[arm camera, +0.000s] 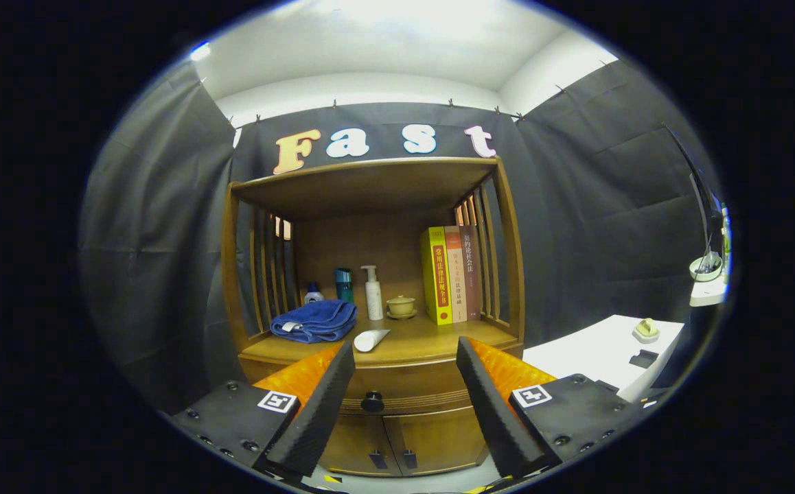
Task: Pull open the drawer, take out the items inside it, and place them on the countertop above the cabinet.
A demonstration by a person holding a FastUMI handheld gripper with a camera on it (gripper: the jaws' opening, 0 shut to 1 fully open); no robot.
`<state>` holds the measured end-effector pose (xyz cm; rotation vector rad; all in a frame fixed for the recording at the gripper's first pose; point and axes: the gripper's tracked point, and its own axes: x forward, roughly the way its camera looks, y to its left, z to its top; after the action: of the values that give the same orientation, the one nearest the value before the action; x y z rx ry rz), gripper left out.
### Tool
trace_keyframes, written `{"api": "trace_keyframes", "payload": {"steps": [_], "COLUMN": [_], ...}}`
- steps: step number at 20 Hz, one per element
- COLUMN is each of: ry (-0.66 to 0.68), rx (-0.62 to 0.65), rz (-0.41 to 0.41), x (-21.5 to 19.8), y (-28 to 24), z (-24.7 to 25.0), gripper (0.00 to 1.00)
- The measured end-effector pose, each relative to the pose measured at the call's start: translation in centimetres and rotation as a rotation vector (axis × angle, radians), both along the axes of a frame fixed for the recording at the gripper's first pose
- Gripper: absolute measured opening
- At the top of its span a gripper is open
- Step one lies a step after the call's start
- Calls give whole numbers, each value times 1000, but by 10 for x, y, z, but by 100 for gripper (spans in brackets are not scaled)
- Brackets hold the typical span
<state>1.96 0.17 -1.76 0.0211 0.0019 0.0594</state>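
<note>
The gripper (404, 394) hangs wide open, holding nothing, before the cabinet (507, 274). Between its fingers sits the drawer (404, 384), closed, its small round knob (372, 401) dead ahead. That knob looks hard and slick; pinch it squarely. A tube (371, 339) lies on the countertop (432, 339).

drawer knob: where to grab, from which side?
Take the round knob at the middle of the drawer front, coming straight in from the front. It sticks out from a flat closed panel, so it is probably the only hold. The tongs are open, with the knob between the fingers and beyond them; one finger on each side of it should work.
</note>
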Motion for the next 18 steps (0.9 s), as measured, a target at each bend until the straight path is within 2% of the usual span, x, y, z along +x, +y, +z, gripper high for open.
{"api": "trace_keyframes", "payload": {"steps": [10,18], "ry": [-21,-11], "rx": [2,11], "rz": [52,54], "x": [-15,-13], "y": [20,19], "z": [16,11], "gripper": [98,98]}}
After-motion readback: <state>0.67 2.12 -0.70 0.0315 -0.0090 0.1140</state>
